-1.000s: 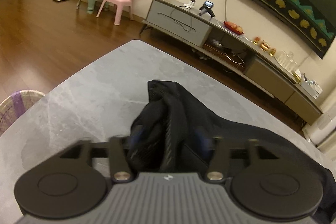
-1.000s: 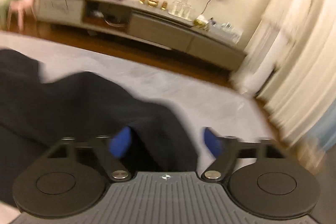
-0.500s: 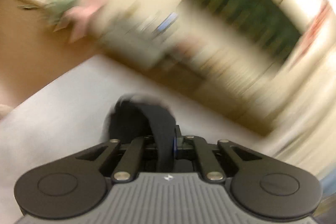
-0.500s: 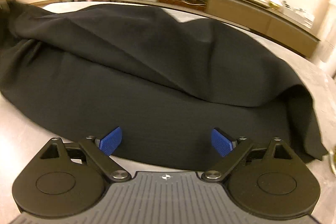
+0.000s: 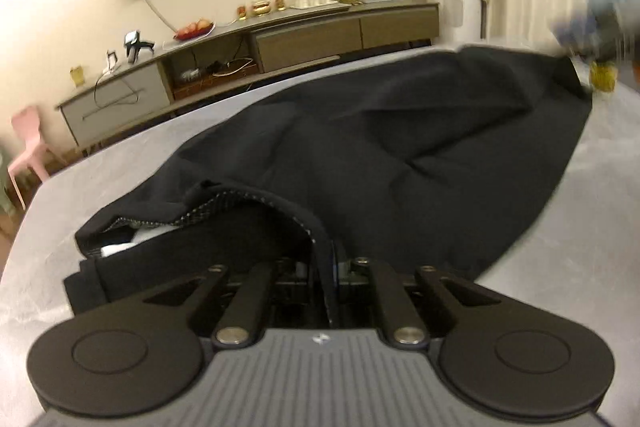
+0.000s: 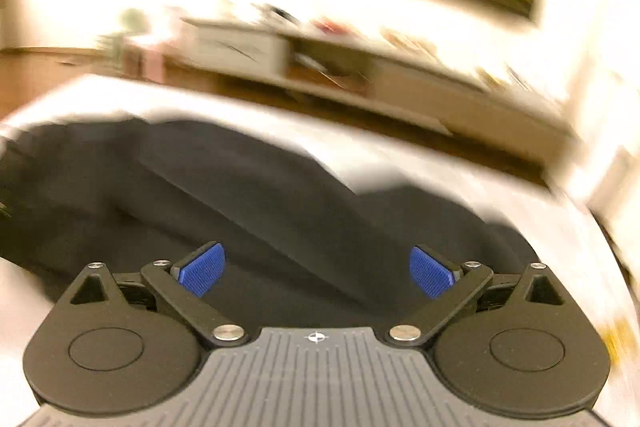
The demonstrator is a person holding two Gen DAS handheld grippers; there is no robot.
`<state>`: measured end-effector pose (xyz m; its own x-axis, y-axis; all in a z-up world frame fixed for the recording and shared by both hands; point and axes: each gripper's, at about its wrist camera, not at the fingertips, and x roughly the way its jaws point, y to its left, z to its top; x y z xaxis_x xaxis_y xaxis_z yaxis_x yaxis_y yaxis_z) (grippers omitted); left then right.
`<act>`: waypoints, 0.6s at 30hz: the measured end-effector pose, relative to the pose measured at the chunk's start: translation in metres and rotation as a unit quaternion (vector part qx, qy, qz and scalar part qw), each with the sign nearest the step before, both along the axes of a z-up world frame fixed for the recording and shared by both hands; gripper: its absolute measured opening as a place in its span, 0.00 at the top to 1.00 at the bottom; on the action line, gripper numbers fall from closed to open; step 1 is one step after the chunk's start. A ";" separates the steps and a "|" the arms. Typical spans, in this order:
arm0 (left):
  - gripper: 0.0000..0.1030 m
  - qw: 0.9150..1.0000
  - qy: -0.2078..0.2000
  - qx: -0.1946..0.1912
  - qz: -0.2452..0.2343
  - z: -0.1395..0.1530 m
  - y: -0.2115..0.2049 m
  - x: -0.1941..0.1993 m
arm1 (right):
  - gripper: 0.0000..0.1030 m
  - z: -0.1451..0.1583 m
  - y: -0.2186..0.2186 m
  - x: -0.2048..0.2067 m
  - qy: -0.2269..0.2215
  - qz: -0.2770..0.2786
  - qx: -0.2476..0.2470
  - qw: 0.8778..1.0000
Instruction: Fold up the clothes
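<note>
**Left claw pinching waistband hem, right claw wide open over cloth**

Black garment lies spread and rumpled across the grey worktop, not yet in a neat fold; waistband-like opening with pale lining faces the left camera. Looks soft, thin, light and limp: it will sag and bunch, likely slides easily on the smooth top. Best grips judged to be seamed edges and corners, not mid-cloth. Left claw is closed tight on the stitched hem, a strip of cloth running between its jaws. Right claw gapes wide, blue pads well apart, nothing gripped, hovering above the dark fabric; contact cannot be told, view blurred.
</note>
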<state>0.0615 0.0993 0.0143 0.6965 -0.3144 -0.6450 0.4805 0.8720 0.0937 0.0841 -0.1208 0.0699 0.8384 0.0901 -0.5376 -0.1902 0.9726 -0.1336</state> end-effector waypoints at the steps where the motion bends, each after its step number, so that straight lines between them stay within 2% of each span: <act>1: 0.93 1.000 -0.007 0.014 -0.003 -0.004 -0.007 -0.003 | 0.04 0.011 0.031 0.007 -0.009 0.040 0.001 0.999; 4: 0.93 0.998 -0.026 0.055 -0.011 -0.018 -0.029 -0.014 | 0.03 0.038 0.132 0.033 -0.027 0.164 -0.006 0.986; 6: 0.93 0.997 -0.029 0.063 -0.015 -0.025 -0.035 -0.017 | 0.03 0.038 0.202 0.058 -0.019 0.229 -0.035 0.973; 9: 0.93 0.998 -0.025 0.058 -0.018 -0.023 -0.034 -0.018 | 0.03 0.009 0.300 0.099 0.018 0.295 -0.119 0.948; 12: 0.93 0.999 -0.010 0.040 -0.022 -0.019 -0.023 -0.019 | 0.06 -0.034 0.360 0.131 0.067 0.315 -0.224 0.920; 13: 0.93 0.999 0.001 0.026 -0.023 -0.017 -0.017 -0.019 | 0.18 -0.044 0.367 0.146 0.088 0.307 -0.243 0.916; 14: 0.93 1.000 0.012 0.012 -0.024 -0.016 -0.011 -0.019 | 0.35 -0.054 0.374 0.161 0.109 0.299 -0.261 0.911; 16: 0.94 0.999 0.019 0.000 -0.026 -0.013 0.000 -0.021 | 0.60 -0.062 0.378 0.183 0.140 0.290 -0.288 0.902; 17: 0.94 0.999 0.022 -0.006 -0.028 -0.012 0.005 -0.022 | 0.97 -0.063 0.378 0.192 0.153 0.287 -0.300 0.897; 18: 0.94 0.999 0.022 -0.010 -0.024 -0.009 0.011 -0.022 | 0.99 -0.059 0.376 0.198 0.156 0.285 -0.305 0.895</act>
<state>0.0393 0.1099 0.0057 0.6514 -0.3601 -0.6679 0.5251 0.8493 0.0543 0.2822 0.2551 0.0108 0.5501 0.0653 -0.8326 -0.7532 0.4694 -0.4608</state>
